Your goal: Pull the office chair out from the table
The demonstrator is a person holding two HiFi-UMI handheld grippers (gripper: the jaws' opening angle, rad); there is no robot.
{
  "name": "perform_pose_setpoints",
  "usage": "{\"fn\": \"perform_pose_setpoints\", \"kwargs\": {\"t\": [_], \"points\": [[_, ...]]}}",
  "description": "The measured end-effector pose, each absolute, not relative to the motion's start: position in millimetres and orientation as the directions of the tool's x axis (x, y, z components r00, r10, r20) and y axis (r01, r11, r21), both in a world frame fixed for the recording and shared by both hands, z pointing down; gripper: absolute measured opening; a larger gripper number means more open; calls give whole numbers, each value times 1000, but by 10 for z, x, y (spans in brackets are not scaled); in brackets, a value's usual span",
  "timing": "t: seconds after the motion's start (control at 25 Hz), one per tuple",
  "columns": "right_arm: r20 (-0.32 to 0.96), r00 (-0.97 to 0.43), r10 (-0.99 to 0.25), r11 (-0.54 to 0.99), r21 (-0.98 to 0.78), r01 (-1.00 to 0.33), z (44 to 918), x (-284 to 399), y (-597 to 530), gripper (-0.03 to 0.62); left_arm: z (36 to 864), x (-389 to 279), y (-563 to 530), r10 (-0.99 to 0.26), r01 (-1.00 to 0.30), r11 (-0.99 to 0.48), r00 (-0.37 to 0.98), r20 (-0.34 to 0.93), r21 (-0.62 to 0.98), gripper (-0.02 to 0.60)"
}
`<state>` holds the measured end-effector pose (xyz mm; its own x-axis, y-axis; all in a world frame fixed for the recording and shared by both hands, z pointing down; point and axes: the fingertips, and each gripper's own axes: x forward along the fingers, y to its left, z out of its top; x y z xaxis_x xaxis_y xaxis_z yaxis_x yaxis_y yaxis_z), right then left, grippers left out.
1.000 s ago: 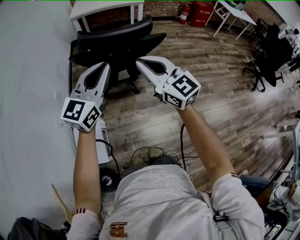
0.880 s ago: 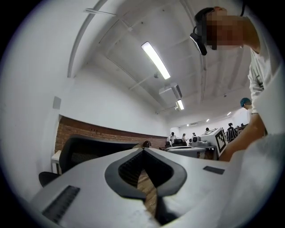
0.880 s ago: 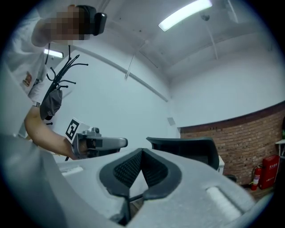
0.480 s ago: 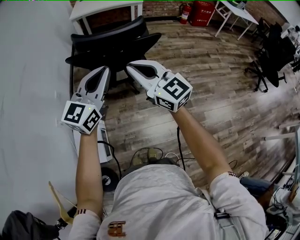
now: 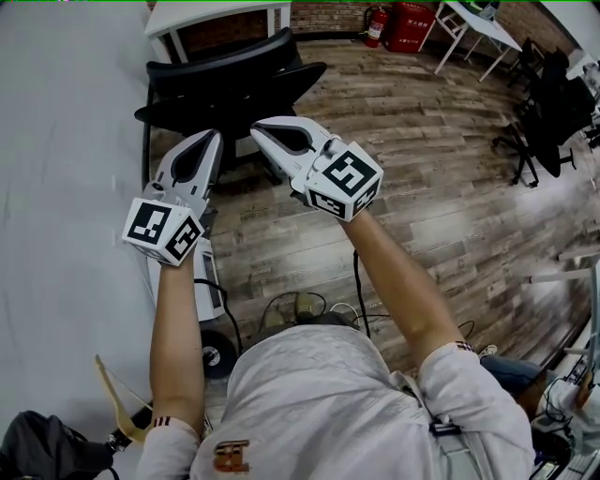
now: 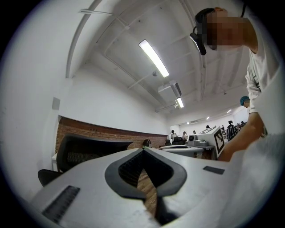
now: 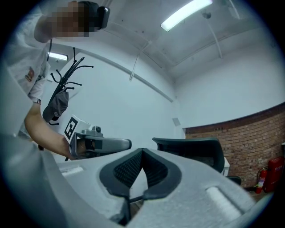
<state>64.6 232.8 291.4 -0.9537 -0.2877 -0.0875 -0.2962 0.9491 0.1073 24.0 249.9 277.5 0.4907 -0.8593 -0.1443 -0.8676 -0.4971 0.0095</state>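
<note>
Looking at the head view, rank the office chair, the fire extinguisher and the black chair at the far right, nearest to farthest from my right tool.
1. The office chair, just ahead of the right tool.
2. The fire extinguisher, by the far brick wall.
3. The black chair, at the right edge.

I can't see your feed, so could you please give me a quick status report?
Both shut, empty: left gripper, right gripper. Neither touches office chair, parked by table. Nothing seen blocking.
</note>
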Motion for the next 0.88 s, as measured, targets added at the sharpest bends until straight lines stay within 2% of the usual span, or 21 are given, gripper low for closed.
{"fn": "perform_pose_setpoints", "kwargs": {"t": [0.88], "points": [[-86,-952,-295,948,102,-303,2887,806,2368,0,2777,490,2525,-844,-850,-527,521,-128,17,0]]}}
